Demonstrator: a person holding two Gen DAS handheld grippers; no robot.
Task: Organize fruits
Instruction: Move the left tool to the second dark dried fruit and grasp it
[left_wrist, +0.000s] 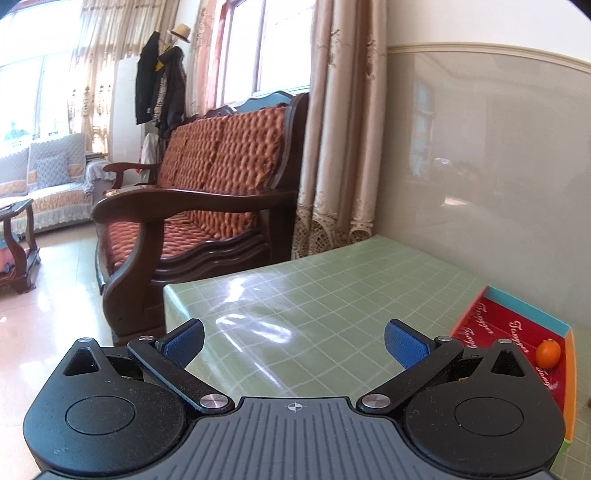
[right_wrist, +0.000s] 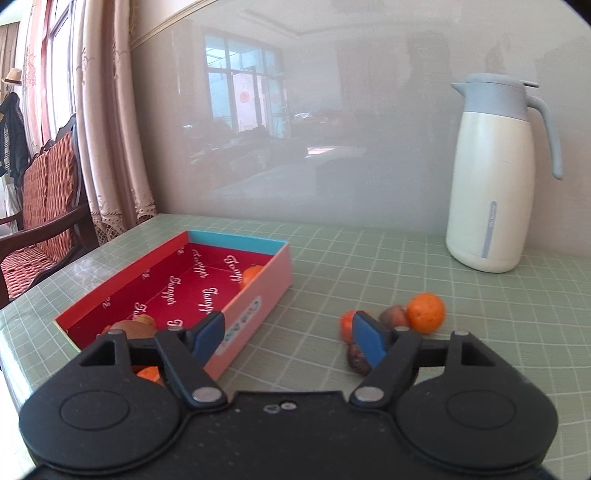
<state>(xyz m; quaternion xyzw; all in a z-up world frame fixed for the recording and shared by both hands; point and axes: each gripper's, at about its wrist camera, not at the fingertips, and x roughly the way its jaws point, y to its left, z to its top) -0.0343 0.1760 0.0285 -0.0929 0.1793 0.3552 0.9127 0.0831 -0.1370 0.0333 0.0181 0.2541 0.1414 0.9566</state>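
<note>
A shallow box (right_wrist: 258, 306) with a red lining and a pink side wall lies on the green checked table (right_wrist: 369, 258). Inside it are an orange (right_wrist: 251, 275) in the far corner, a brown fruit (right_wrist: 133, 326) at the near end and another orange piece (right_wrist: 149, 373) partly hidden by the gripper. To the right of the box lie a large orange (right_wrist: 425, 312), a brownish fruit (right_wrist: 393, 315), a small orange (right_wrist: 345, 325) and a dark wrinkled fruit (right_wrist: 358, 360). My right gripper (right_wrist: 288, 339) is open and empty between box and loose fruit. My left gripper (left_wrist: 294, 343) is open and empty above the table, left of the box (left_wrist: 528, 304) with its orange (left_wrist: 548, 353).
A white and blue thermos jug (right_wrist: 495, 173) stands at the back right against the glossy wall. The table's left edge (left_wrist: 177, 295) drops toward a dark wooden sofa (left_wrist: 192, 206) with orange cushions. Beige curtains (left_wrist: 332, 147) hang at the table's far left corner.
</note>
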